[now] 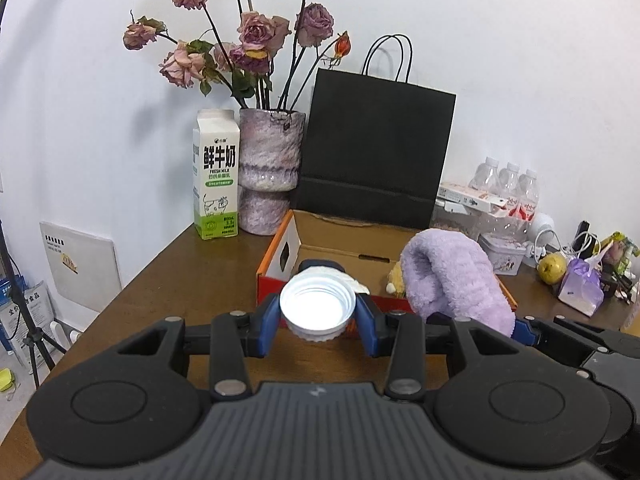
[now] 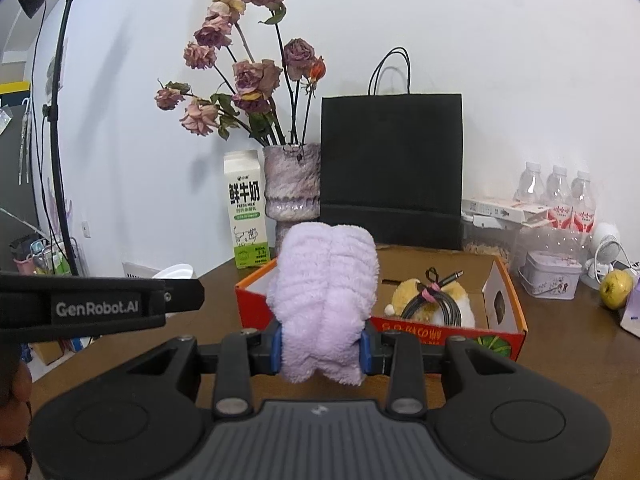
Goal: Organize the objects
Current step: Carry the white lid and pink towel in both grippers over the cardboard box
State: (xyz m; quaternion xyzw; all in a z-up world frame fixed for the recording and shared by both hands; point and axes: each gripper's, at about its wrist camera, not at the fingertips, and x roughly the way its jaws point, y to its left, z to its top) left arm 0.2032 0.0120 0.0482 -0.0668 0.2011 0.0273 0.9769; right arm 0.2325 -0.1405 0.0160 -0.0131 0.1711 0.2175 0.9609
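Both pairs of jaws are clamped on cargo. On the left gripper [image 1: 318,312], the blue pads press either side of a white screw-top jar [image 1: 317,307], whose open threaded mouth faces back toward the camera. The right gripper [image 2: 322,350] squeezes a folded lilac fleece cloth [image 2: 326,300], which bulges well above and below its fingers.

Each load hangs at the near edge of the orange cardboard box [image 2: 504,332] on the brown table [image 1: 168,280]. Inside the box lie a coiled black cable [image 2: 434,304] resting on a small yellow plush toy [image 2: 460,306], toward its right end.

Risks, as I judge them:
- The jar is gripped on a round, smooth wall near its mouth, so it could rotate or slip out if the pads ease before it is over the box floor.
- The two grippers sit close together; in the left view the cloth is just beside the jar, so a simultaneous drop could tangle them or knock the jar sideways.
- The soft cloth may cling to a pad on release, or land draped over the box wall.
- Dropping the jar on the cable bundle would leave it tilted; the bare floor at the left end looks safer.
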